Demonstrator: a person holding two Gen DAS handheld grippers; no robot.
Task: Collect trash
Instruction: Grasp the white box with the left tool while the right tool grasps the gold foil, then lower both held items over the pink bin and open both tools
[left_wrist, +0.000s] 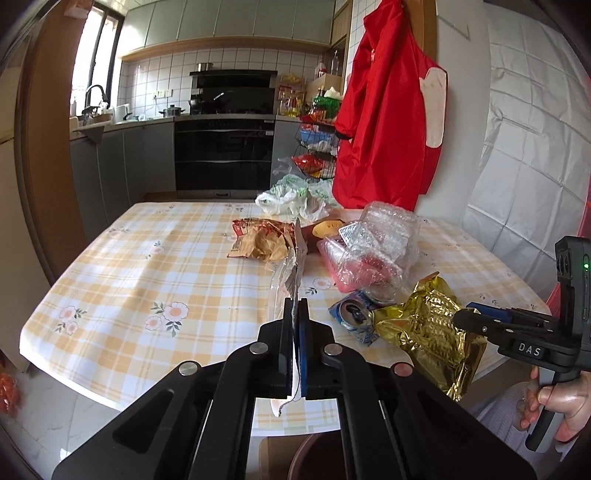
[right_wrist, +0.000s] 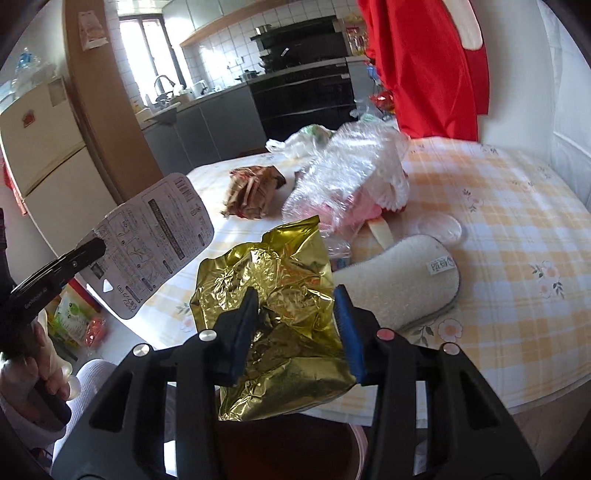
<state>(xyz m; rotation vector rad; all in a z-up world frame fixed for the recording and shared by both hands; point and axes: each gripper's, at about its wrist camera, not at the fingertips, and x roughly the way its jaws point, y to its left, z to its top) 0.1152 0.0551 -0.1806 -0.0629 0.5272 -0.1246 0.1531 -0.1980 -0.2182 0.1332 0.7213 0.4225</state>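
Observation:
My left gripper (left_wrist: 294, 314) is shut on a flat white packaging card (left_wrist: 295, 258), seen edge-on; the right wrist view shows its printed face (right_wrist: 151, 243) held in the air left of the table. My right gripper (right_wrist: 295, 306) has its jaws apart around a crumpled gold foil bag (right_wrist: 280, 325), which hangs over the table's near edge; it also shows in the left wrist view (left_wrist: 424, 332). More trash lies on the table: a crushed blue can (left_wrist: 352, 315), a brown snack wrapper (left_wrist: 258, 242), clear bubble wrap over red plastic (left_wrist: 373, 247).
The table (left_wrist: 147, 266) has a yellow checked cloth. A white sponge pad (right_wrist: 402, 284) and a round clear lid (right_wrist: 439, 227) lie right of the pile. White plastic bags (left_wrist: 291, 197) sit at the far edge. A dark bin rim (right_wrist: 295, 450) is below the table edge.

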